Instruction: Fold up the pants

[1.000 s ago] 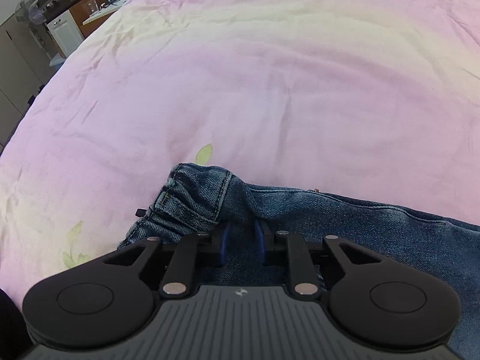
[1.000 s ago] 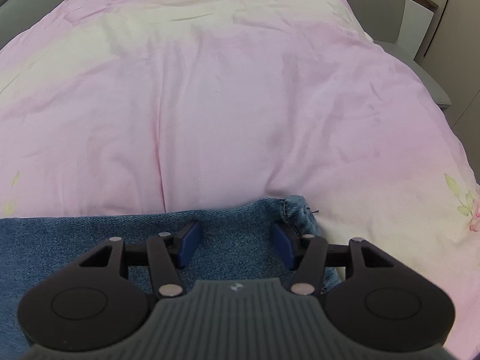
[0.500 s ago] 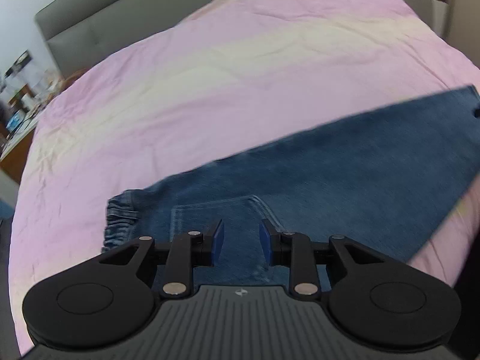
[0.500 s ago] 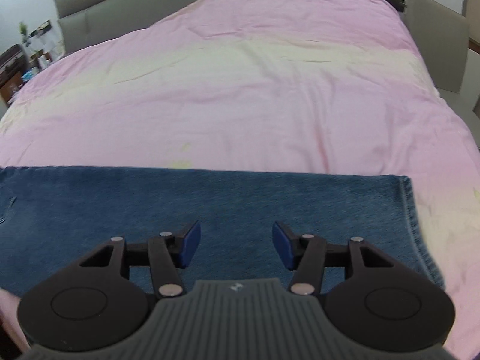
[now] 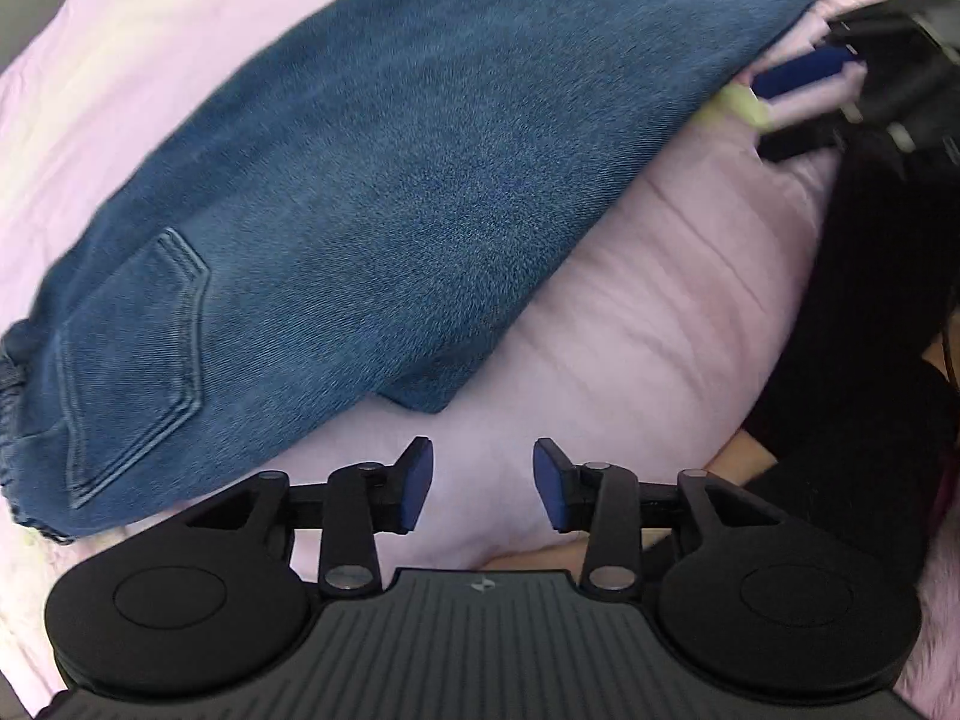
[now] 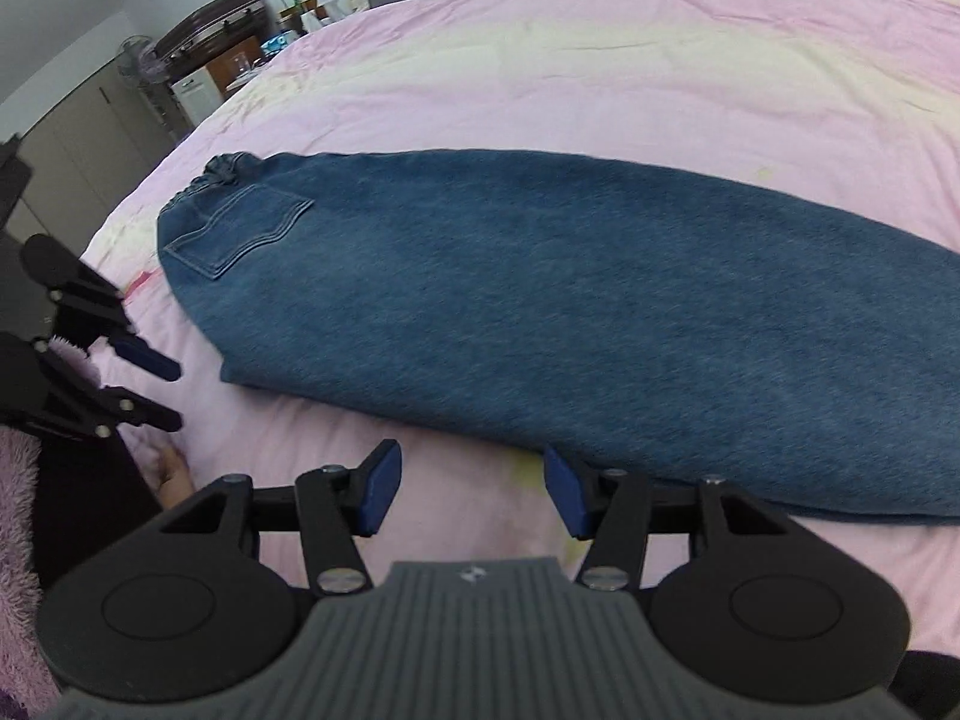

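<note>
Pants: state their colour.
The pants are blue denim, one back pocket visible; clearest in the right wrist view.

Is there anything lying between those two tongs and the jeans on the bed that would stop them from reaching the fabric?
Nothing visible does. Only bare pink bedsheet lies between the open left tongs and the blue denim jeans. The open right tongs already sit at the jeans' near edge.

Blue jeans (image 5: 384,180) lie flat on pink bedding (image 5: 648,312), back pocket (image 5: 129,360) facing up. Left gripper (image 5: 480,483) holds nothing, jaws apart, above bedding just beside jeans. Right gripper (image 5: 798,96) at hem end.
</note>
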A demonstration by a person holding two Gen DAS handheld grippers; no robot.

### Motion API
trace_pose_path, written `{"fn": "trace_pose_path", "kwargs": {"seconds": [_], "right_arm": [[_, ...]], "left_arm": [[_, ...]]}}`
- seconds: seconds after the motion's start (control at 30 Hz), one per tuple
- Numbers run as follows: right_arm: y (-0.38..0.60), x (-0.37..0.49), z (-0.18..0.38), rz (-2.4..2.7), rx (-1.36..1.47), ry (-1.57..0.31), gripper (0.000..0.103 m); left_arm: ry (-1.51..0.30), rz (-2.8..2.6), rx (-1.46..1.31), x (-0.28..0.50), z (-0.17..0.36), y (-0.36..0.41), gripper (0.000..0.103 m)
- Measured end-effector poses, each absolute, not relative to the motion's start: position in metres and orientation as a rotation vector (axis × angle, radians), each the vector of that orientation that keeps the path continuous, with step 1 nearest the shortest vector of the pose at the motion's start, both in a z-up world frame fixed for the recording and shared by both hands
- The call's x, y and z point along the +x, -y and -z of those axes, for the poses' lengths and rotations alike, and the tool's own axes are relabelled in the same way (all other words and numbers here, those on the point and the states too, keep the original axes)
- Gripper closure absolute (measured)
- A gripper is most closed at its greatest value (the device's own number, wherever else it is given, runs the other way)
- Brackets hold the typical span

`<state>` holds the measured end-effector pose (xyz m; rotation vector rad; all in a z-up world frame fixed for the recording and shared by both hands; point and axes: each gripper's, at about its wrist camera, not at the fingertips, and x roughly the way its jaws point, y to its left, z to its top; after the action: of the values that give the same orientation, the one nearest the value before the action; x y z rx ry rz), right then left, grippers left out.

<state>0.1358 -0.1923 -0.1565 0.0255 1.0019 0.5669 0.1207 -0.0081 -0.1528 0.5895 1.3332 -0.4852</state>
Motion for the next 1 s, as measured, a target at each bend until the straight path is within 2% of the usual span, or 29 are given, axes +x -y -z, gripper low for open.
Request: {"fn": "trace_pose_path", "kwargs": {"seconds": [0.17, 0.37, 0.6, 0.93, 0.97, 1.0], "right_arm": [[0.169, 0.128, 0.175, -0.603, -0.032, -1.018, 0.053], [0.157, 0.137, 0.183, -0.695, -0.089, -0.976, 0.053], [0.114, 0.152, 0.179, -0.863, -0.223, -0.854, 0.052], [0.045, 0.168, 0.186, -0.988, -0.234, -0.79, 0.054], [0.044, 0.169, 0.185, -0.98, -0.227, -0.795, 0.055], [0.045, 0.171, 0.183, -0.973, -0.213, -0.803, 0.064]], "left_arm": [[-1.295, 0.376, 0.576, 0.145, 0.169, 0.014, 0.053], [-1.204, 0.337, 0.445, 0.161, 0.148, 0.0, 0.055], [-1.209, 0.343, 0.283, 0.195, 0.136, -0.014, 0.061], [-1.236, 0.39, 0.189, 0.201, 0.133, -0.034, 0.063], [-1.238, 0.396, 0.181, 0.2, 0.132, -0.037, 0.063], [-1.241, 0.405, 0.173, 0.195, 0.126, -0.038, 0.061]]}}
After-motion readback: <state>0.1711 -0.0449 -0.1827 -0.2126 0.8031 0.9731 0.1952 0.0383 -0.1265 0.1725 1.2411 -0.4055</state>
